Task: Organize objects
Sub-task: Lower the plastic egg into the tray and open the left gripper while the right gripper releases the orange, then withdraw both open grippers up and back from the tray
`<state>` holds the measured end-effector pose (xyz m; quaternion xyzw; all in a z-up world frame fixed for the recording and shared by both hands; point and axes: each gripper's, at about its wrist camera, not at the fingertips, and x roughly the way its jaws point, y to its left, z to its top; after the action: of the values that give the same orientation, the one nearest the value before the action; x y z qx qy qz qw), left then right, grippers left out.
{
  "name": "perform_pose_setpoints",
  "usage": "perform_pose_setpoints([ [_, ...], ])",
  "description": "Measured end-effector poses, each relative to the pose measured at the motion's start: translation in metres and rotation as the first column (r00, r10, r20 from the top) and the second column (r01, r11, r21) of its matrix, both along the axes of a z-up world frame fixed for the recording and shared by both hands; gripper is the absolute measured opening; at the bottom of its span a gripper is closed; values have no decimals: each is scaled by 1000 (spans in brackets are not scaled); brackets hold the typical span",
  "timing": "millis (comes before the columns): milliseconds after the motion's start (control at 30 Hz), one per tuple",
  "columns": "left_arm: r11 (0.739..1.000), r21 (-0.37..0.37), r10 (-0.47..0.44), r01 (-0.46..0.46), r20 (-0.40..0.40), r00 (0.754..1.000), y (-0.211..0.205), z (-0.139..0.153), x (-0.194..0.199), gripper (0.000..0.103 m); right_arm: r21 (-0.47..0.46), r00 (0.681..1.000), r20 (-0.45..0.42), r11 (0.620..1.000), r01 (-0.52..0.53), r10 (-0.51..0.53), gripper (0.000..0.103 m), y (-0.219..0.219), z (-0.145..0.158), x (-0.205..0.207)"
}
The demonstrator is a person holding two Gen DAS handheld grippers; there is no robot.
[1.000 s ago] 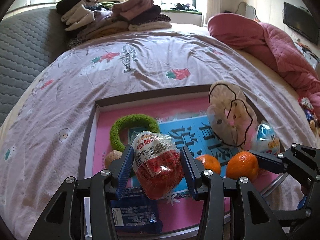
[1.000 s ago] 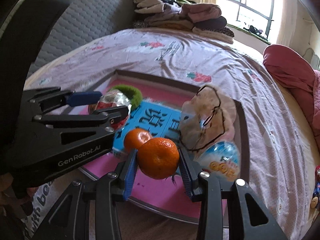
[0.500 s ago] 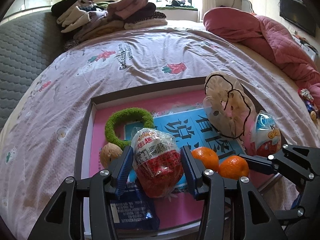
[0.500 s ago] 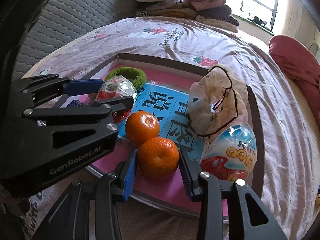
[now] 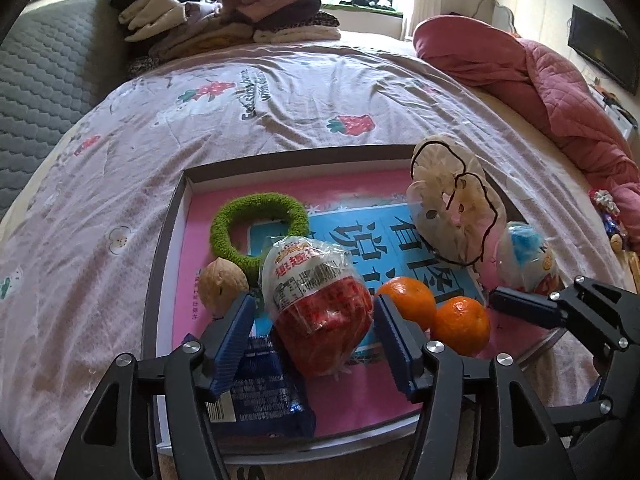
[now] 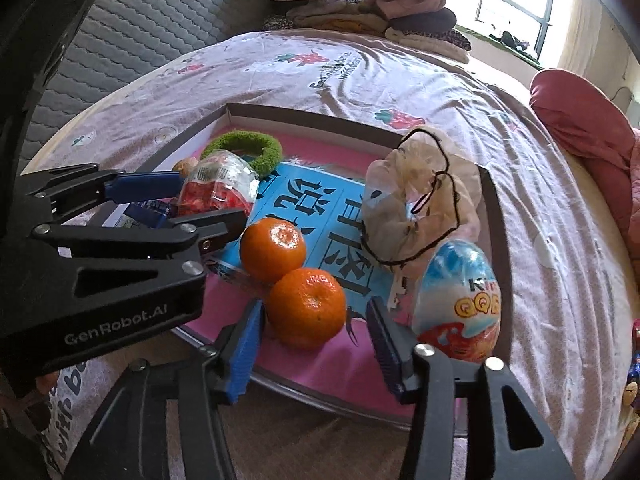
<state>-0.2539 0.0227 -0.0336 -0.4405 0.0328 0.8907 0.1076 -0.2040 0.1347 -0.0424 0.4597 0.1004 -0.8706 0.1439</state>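
Room: a bedroom with a bed (image 5: 280, 92) under a pale sheet printed with strawberries, folded clothes (image 5: 224, 20) piled at the far end, and a pink quilt (image 5: 540, 80) on the right.
Tray: a flat box lid (image 5: 168, 240) with a pink and blue picture inside lies on the bed, near the camera.
Left tool (image 5: 312, 328): its jaws have just been opening; the red snack bag (image 5: 320, 304) stands between them in the tray, and the blue pads (image 5: 236, 340) do not press on it.
Right tool (image 6: 312, 332): its jaws have just been opening too; the near orange (image 6: 308, 308) sits between them in the tray with a gap on each side.
Second orange (image 6: 274, 249): just behind the near one, touching it.
Green ring (image 5: 260, 224): at the far left of the tray, just behind the snack bag.
Walnut (image 5: 222, 284): left of the snack bag, beside the ring.
Blue packet (image 5: 264, 404): flat at the near left corner of the tray, partly under the left tool.
Beige cloth pouch (image 6: 424, 196): on the right side of the tray.
Toy egg (image 6: 460, 300): standing near the pouch, right of the near orange.
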Motion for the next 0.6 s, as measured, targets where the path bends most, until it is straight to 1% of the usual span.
perform_pose_setpoints([
  [200,1000,5,10,-10,-29,1000,-1,13,7,70,-12,1000,-16,1000,11,-11,57,4,9,5],
  [433,1000,11,30,-29,-68,997,-4,31,17,74,-52,998,-64,998,26,-29,58,11,28,14],
  [600,999,21,36,-34,-94,995,-7,43,28,74,-88,993,-104,995,46,-55,62,18,43,22],
])
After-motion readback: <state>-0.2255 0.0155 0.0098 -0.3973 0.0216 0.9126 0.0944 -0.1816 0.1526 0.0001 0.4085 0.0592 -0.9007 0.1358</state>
